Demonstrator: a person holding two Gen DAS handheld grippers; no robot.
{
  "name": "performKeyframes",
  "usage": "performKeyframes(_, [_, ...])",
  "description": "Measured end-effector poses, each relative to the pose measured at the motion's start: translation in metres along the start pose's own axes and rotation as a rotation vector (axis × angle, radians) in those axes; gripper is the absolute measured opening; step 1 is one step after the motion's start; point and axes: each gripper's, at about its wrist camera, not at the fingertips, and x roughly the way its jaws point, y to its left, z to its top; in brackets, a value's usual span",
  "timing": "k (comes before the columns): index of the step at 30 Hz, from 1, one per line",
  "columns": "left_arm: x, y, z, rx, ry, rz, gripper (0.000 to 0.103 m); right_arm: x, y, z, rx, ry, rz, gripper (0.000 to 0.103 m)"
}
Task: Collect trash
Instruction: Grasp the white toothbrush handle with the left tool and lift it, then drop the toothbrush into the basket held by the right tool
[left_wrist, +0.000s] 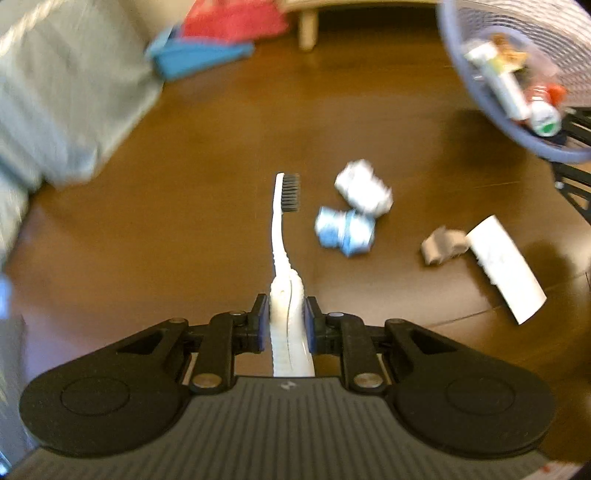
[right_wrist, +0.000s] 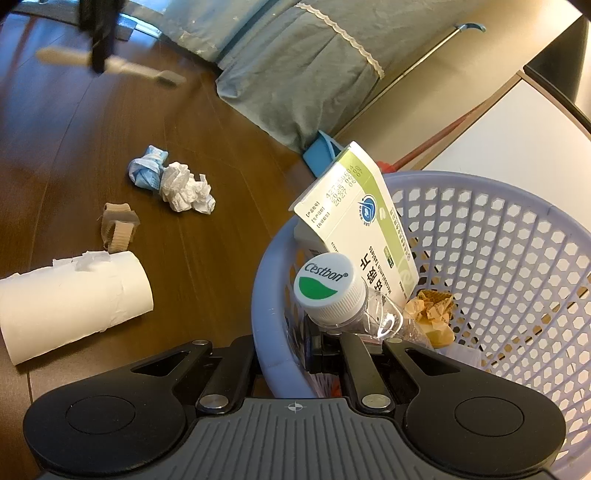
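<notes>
- Gripping a white toothbrush (left_wrist: 286, 258) by its handle, the left gripper (left_wrist: 286, 321) holds it above the wooden floor (left_wrist: 207, 206), bristles forward.
- Clamped on the lavender basket (right_wrist: 480, 258) rim, the right gripper (right_wrist: 288, 354) holds it.
- Beside the basket lie a blue wad (right_wrist: 146, 171), crumpled tissue (right_wrist: 186, 192) and a paper tube (right_wrist: 74, 299).
- Inside the basket: a medicine box (right_wrist: 354, 221) and a capped bottle (right_wrist: 328, 288).

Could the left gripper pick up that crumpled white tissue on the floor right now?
Probably not yet: the left gripper is shut on a white toothbrush. The crumpled white tissue lies unobstructed on the brown wooden floor.
</notes>
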Motion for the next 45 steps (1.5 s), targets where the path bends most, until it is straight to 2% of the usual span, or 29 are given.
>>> performKeyframes(9, [-0.058, -0.036, 0.07, 0.317, -0.145, 0.058, 0.016, 0.001, 0.0, 0.0, 0.002, 0.001, 0.001, 0.004])
performKeyframes(15, [-0.086, -0.078, 0.094, 0.544, -0.234, 0.088, 0.016, 0.001, 0.0, 0.001, 0.001, 0.001, 0.001, 0.004])
performKeyframes(20, [-0.1, -0.121, 0.11, 0.707, -0.288, 0.062, 0.016, 0.001, 0.0, 0.001, 0.002, 0.002, 0.001, 0.004])
performKeyframes(24, [-0.094, -0.152, 0.13, 0.785, -0.328, 0.04, 0.016, 0.001, 0.0, 0.001, 0.002, 0.001, 0.002, 0.004])
performKeyframes(29, [-0.078, -0.192, 0.168, 0.797, -0.368, -0.012, 0.017, 0.001, 0.0, 0.001, 0.001, 0.001, 0.001, 0.004])
performKeyframes(32, [-0.062, -0.208, 0.19, 0.753, -0.383, -0.077, 0.021, 0.001, -0.001, 0.003, 0.001, -0.001, 0.003, 0.004])
performKeyframes(35, [-0.068, -0.201, 0.196, 0.682, -0.419, -0.078, 0.021, -0.001, -0.003, 0.003, 0.009, -0.005, 0.003, 0.004])
performKeyframes(38, [-0.072, -0.18, 0.184, 0.642, -0.401, -0.05, 0.021, -0.002, -0.002, 0.005, 0.012, -0.006, 0.002, 0.004])
performKeyframes(45, [-0.058, -0.114, 0.115, 0.613, -0.237, 0.056, 0.021, -0.002, -0.004, 0.005, 0.02, -0.007, 0.003, 0.004])
